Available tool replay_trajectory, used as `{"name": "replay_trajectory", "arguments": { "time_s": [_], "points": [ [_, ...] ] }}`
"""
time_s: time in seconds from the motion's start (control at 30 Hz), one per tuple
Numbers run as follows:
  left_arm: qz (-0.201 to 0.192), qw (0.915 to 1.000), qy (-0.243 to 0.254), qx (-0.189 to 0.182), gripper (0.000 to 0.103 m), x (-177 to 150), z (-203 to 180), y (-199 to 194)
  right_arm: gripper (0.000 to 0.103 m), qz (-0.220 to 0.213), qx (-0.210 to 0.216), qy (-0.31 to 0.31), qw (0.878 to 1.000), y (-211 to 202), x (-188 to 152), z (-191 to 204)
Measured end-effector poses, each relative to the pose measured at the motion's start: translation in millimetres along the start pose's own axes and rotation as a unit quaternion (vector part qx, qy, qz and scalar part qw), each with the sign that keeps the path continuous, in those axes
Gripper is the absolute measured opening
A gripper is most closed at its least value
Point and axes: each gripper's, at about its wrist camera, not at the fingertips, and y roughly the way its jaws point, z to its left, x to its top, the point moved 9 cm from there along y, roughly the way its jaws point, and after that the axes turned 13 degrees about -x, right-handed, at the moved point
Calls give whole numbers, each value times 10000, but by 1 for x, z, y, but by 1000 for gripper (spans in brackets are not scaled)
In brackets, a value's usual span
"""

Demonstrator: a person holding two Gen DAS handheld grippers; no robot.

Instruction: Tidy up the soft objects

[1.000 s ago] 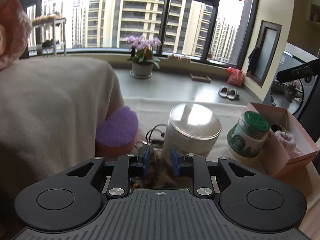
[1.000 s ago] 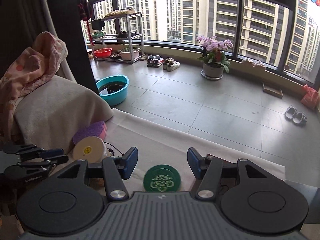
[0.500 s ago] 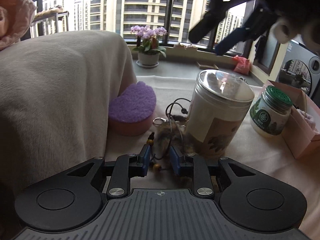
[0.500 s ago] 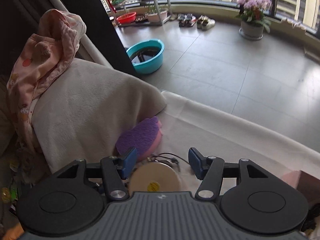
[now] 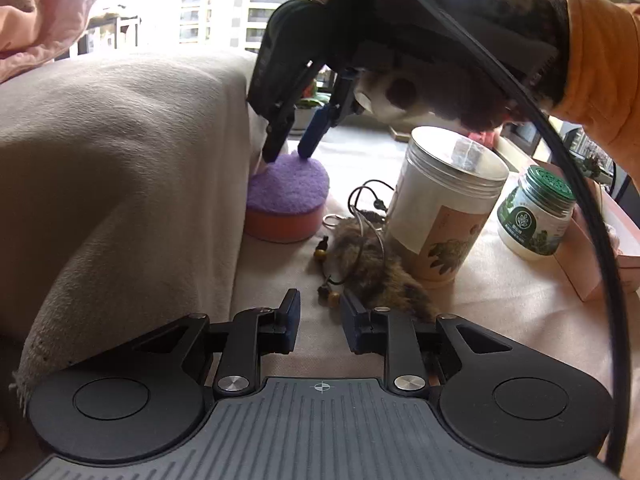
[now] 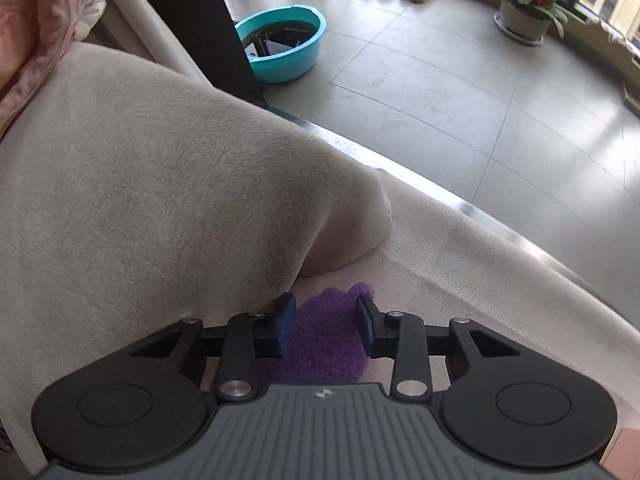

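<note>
A purple and pink round sponge (image 5: 286, 200) lies on the cloth-covered table beside a beige blanket (image 5: 120, 152). My right gripper (image 5: 292, 148) reaches down onto the sponge's far edge from above, open; in the right wrist view the gripper (image 6: 326, 320) has the purple sponge (image 6: 320, 344) between its open fingers. A brown furry keychain (image 5: 380, 276) with beads and a cord lies just ahead of my left gripper (image 5: 318, 320), which is open and empty, low over the table.
A tall white jar with a clear lid (image 5: 444, 208) stands right of the keychain. A green-lidded jar (image 5: 536, 216) and a pink box (image 5: 600, 256) stand further right. The blanket mound fills the left. A teal basin (image 6: 284, 44) sits on the floor beyond.
My left gripper has pulled back from the furry keychain and let it go. My right gripper has swung left and down over the jar onto the purple sponge.
</note>
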Motion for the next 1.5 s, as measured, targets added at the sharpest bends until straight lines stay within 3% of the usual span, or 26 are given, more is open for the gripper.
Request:
{"name": "replay_trajectory", "arguments": {
  "time_s": [0.13, 0.2, 0.27, 0.37, 0.47, 0.57, 0.7, 0.87, 1.07, 1.17, 1.3, 1.43, 1.5],
  "points": [
    [-93, 9999, 51, -66, 27, 4, -2, -6, 28, 192, 399, -673, 9967, -12, -26, 27],
    [-102, 9999, 73, -65, 27, 6, -2, -9, 27, 212, 385, -887, 9951, -19, -37, 33],
    [-45, 10000, -1, -48, 27, 6, -2, -8, 27, 141, 449, -701, 9964, -27, -33, 30],
    [65, 9999, -155, -3, 27, 6, 1, -6, 27, -157, -147, -47, 9998, -25, -6, 3],
    [129, 9996, -248, 47, 27, 5, 5, -4, 27, 73, -131, 846, 9963, -4, 9, -20],
    [163, 9995, -255, 122, 26, 5, 10, -5, 27, 216, -108, 1006, 9946, 13, 13, -30],
    [117, 9997, -201, 102, 27, 5, 11, -9, 27, 323, 59, 620, 9975, 12, 15, -21],
    [-18, 10000, -38, 38, 27, 8, 5, -21, 26, 498, 455, -137, 9976, -1, -16, 2],
    [-46, 9999, 105, -11, 27, 9, -5, -32, 26, 737, 854, -1361, 9842, -26, -65, 44],
    [68, 9999, 142, -4, 27, 6, -12, -32, 27, 465, 786, -1616, 9826, -49, -73, 47],
    [206, 9994, 269, 51, 27, 4, -27, -27, 29, -107, 865, -1168, 9893, -97, -76, 17],
    [468, 9974, 467, 284, 27, -3, -41, -16, 44, -831, 753, -643, 9916, -149, -99, -31],
    [526, 9958, 612, 437, 29, -4, -46, -13, 47, -1139, 540, -411, 9912, -160, -122, -54]
  ]
}}
